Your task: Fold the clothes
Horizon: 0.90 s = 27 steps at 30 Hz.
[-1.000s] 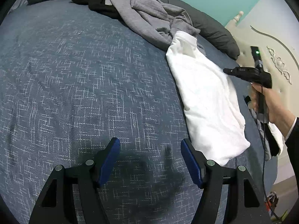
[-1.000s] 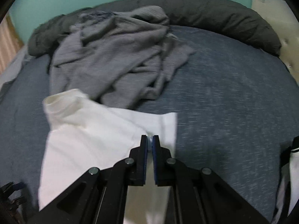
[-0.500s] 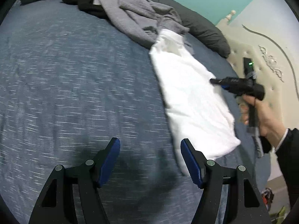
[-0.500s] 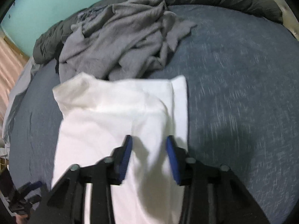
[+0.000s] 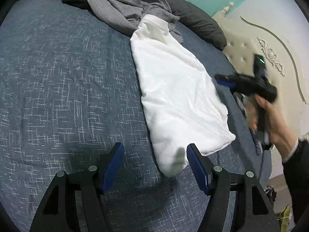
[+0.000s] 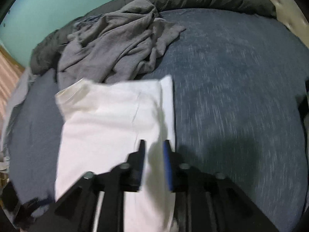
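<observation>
The left gripper is spread wide over the white garment's near corner; the right gripper hangs parted — empty — above its right edge. Bare blue bedspread lies leftward; a crumpled grey garment crowds the far end.

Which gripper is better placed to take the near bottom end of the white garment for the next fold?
Probably the left gripper: it is open, and the near end of the white garment lies by its fingertips. The right gripper, also open, hovers beside its long edge.
</observation>
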### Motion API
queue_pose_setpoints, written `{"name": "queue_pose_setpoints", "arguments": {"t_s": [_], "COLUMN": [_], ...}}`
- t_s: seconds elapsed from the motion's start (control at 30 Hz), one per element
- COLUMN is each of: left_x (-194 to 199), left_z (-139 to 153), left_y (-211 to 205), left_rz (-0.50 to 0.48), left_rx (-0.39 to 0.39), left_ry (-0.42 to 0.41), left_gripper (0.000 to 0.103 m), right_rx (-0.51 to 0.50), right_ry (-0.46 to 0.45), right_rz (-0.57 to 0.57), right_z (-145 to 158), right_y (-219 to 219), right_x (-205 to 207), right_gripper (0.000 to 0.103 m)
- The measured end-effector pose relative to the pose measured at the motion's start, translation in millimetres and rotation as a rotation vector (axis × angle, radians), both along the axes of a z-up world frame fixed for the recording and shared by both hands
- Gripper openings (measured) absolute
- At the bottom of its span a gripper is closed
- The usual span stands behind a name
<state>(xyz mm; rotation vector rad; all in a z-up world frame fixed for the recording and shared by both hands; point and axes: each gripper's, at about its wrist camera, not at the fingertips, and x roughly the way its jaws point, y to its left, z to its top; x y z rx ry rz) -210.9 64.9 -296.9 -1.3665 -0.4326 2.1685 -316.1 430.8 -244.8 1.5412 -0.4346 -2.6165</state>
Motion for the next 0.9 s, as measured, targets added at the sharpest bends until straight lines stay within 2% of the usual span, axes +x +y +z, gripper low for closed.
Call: {"name": "queue_pose_setpoints", "arguments": {"t_s": [0.17,0.27,0.37,0.47,0.5,0.53,0.6,0.8,0.87,0.9], "left_x": [1.5,2.9,1.8,1.4,1.0,1.4,2.2,4.9,5.2,5.0], "left_z": [-8.8,-10.3,-12.9,-16.7,-17.7,-17.5,-16.8,-14.7,-14.7,-15.0], "left_y": [9.5,13.7,19.2,22.7,23.0,23.6,24.7,28.1,28.5,28.3], "left_rz": [-0.017,-0.029,-0.047,-0.071,-0.078,-0.082,-0.089,-0.110,-0.113,-0.112], "left_rx": [0.004,0.002,0.003,0.013,0.021,0.019,0.013,-0.003,-0.005,-0.004], "left_ry": [-0.030,-0.028,-0.027,-0.023,-0.026,-0.024,-0.019,-0.004,-0.002,-0.003], "left_gripper": [0.071,0.070,0.063,0.047,0.040,0.036,0.033,0.031,0.031,0.031], "right_rx": [-0.064,-0.042,-0.068,-0.055,-0.051,-0.065,-0.096,-0.197,-0.241,-0.242], "right_ry": [-0.001,-0.018,-0.036,-0.047,-0.050,-0.046,-0.035,-0.017,-0.033,-0.043], "right_rz": [0.032,0.051,0.043,0.055,0.054,0.045,0.024,-0.062,-0.084,-0.095], "right_z": [0.0,-11.0,-23.8,-34.2,-36.5,-37.8,-39.2,-37.7,-42.8,-42.9], "right_y": [-12.1,-16.1,-16.8,-19.0,-18.6,-15.6,-8.8,14.8,16.9,17.3], "right_x": [65.5,90.0,93.1,91.4,89.8,88.4,86.2,83.9,81.2,82.1], "right_gripper": [0.029,0.029,0.029,0.028,0.016,0.011,0.007,0.005,0.006,0.012]}}
